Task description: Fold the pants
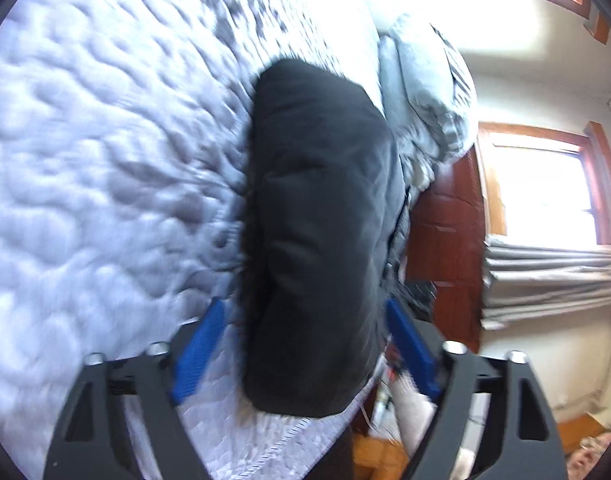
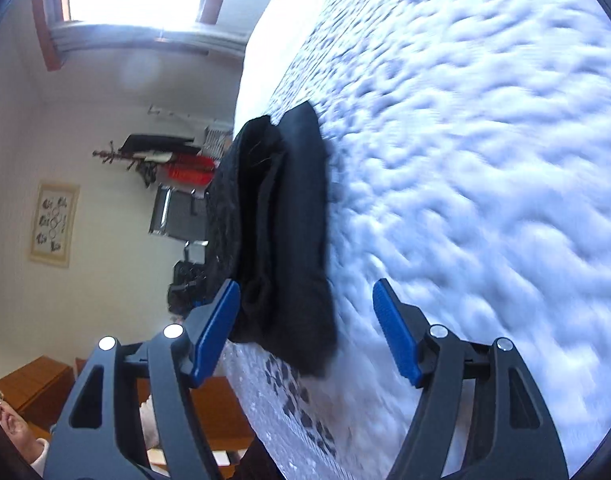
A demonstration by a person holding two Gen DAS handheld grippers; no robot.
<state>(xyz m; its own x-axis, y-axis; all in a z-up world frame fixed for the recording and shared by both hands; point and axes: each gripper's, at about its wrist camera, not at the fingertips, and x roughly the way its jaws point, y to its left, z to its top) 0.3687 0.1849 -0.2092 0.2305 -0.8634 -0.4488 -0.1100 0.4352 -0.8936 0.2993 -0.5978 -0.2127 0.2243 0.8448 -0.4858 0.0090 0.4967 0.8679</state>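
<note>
Black fabric pants (image 1: 317, 240), already folded into a thick compact bundle, lie on the white quilted mattress (image 1: 105, 160) near its edge, filling the centre of the left wrist view and sitting left of centre in the right wrist view. The left hand-held gripper (image 1: 305, 344) stands wide open, its blue pads either side of the bundle but not pressing it; the right hand-held gripper (image 2: 305, 328) is likewise spread and holds nothing. The fold looks finished, so I'd draw both straight back without snagging cloth, leaving the layers stacked and square.
</note>
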